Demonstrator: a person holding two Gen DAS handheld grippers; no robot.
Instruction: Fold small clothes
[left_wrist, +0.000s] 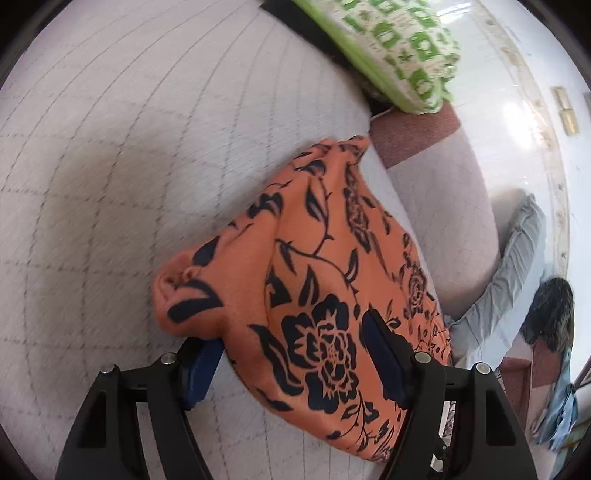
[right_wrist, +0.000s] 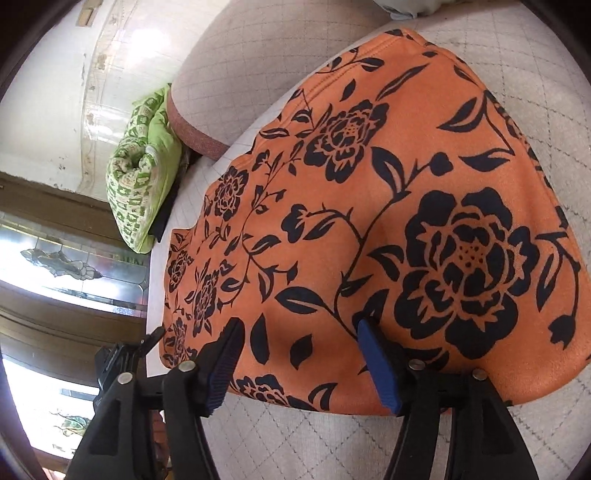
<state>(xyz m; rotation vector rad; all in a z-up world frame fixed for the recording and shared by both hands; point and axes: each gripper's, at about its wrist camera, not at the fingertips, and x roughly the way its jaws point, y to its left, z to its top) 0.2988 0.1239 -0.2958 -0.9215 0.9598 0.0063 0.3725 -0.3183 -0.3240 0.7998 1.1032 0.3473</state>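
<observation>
Clearly soft and light, the orange floral garment lies on the quilted mattress, bunched at its far end in my left view. My right gripper stands apart over its near hem, gripping nothing. My left gripper is spread too, cloth between the jaws, unpinched. I'd judge it limp and droopy, best taken at hem corners.

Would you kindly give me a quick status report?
Left gripper open, right gripper open, both over cloth. Orange black-flowered garment lies on quilted mattress. Nothing in the way.
</observation>
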